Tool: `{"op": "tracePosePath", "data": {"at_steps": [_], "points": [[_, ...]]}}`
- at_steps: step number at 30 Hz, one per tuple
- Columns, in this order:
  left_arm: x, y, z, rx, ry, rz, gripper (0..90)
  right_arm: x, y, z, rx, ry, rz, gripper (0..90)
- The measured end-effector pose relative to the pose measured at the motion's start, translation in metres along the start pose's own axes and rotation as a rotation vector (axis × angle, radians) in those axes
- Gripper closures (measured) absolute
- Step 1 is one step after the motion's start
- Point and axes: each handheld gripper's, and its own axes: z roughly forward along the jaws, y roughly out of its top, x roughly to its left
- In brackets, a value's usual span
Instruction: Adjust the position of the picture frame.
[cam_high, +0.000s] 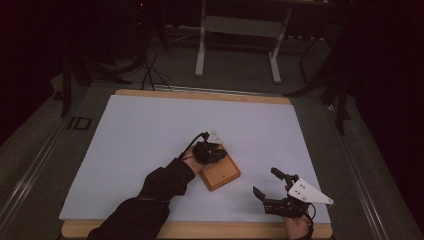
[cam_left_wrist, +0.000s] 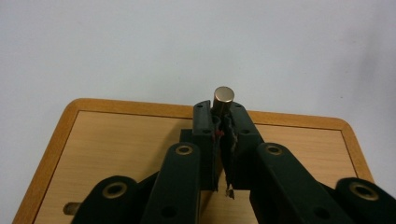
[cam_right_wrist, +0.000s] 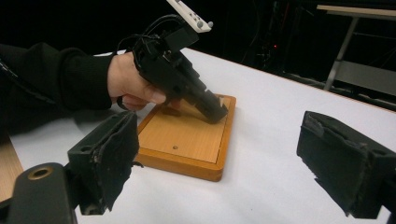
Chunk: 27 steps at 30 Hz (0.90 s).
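Gripping a short metal pin near its top, the left gripper has its fingers closed on it over the far edge of a small wooden board with a raised darker rim. The pin stands roughly upright between the fingertips, its flat brass-coloured end just above them. Whether its lower end sits in a hole in the board or hangs free is hidden behind the fingers.

From the high view, the left gripper leans down onto the board, which lies on the pale sheet covering the bench. The right gripper hovers well apart, toward the person's side, its fingers spread wide and holding nothing. In the right gripper view both open fingers frame the board and the left hand beyond.

The main risk, as I judge it, is the hold itself: the fingers pinch a smooth round pin over a short length, so any sideways pull could let it swivel or slip out and roll off across the sheet. If the pin is seated in a hole, a tilted lift could jam it and drag the light board along, since nothing pins the board down. The board also carries a small hole nearer the right fingers and a slot by the left; a dropped pin could lodge there
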Motion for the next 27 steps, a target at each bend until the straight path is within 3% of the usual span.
{"op": "tracePosePath", "data": {"at_steps": [7,9,10,14,19,27], "points": [[0.005,0.002,-0.016,0.0,-0.011,0.017,78.5,0.0,0.0,0.0,-0.001,0.001,-0.001,12.5],[0.006,0.002,-0.02,0.002,0.013,0.035,82.7,0.001,0.0,0.0,-0.001,0.0,-0.001,12.5],[0.008,0.003,-0.022,0.0,0.001,0.026,82.7,0.001,0.0,0.0,-0.002,0.0,-0.004,12.5],[0.017,0.002,-0.027,-0.003,0.039,0.005,88.7,0.0,0.0,-0.001,-0.002,-0.001,-0.003,12.5],[0.029,0.005,-0.022,0.028,0.064,-0.002,90.0,0.001,0.0,0.0,0.002,0.004,-0.005,12.6],[0.038,0.019,-0.008,0.019,0.06,-0.009,90.0,0.001,0.0,0.001,0.005,0.008,-0.001,12.6]]}}
